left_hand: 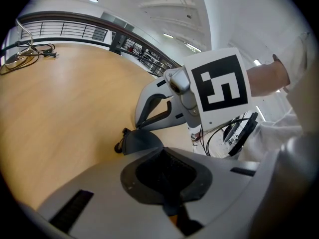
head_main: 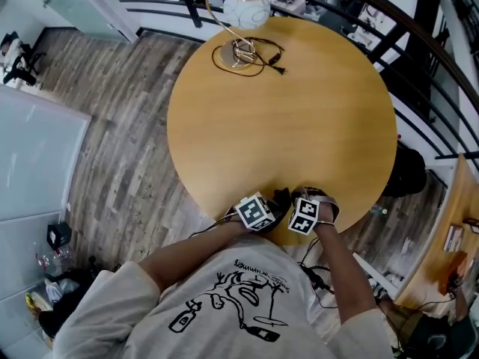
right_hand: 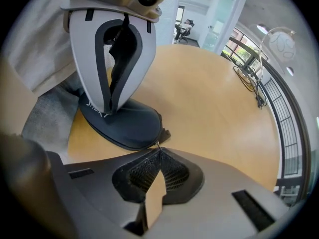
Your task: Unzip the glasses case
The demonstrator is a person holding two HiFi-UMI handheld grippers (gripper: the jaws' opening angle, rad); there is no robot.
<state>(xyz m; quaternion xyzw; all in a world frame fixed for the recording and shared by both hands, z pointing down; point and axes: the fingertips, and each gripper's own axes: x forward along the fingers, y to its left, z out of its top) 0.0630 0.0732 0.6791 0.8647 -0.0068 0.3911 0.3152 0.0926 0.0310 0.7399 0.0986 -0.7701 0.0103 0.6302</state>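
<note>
A round wooden table [head_main: 299, 126] is seen from above, with a white globe lamp [head_main: 245, 10] set at its far edge. At the near edge, the left gripper [left_hand: 160, 153] and the right gripper [right_hand: 158, 151] are held close together, tips facing. The dark glasses case [right_hand: 124, 126] is laid flat on the table between them and is clamped by the left jaws. The small zipper pull [right_hand: 158, 144] is pinched by the right jaws, which are pressed together at the tips.

On the round wooden table [head_main: 299, 126], a globe lamp [head_main: 246, 8] and dark cable [head_main: 277, 68] sit near the far edge.
</note>
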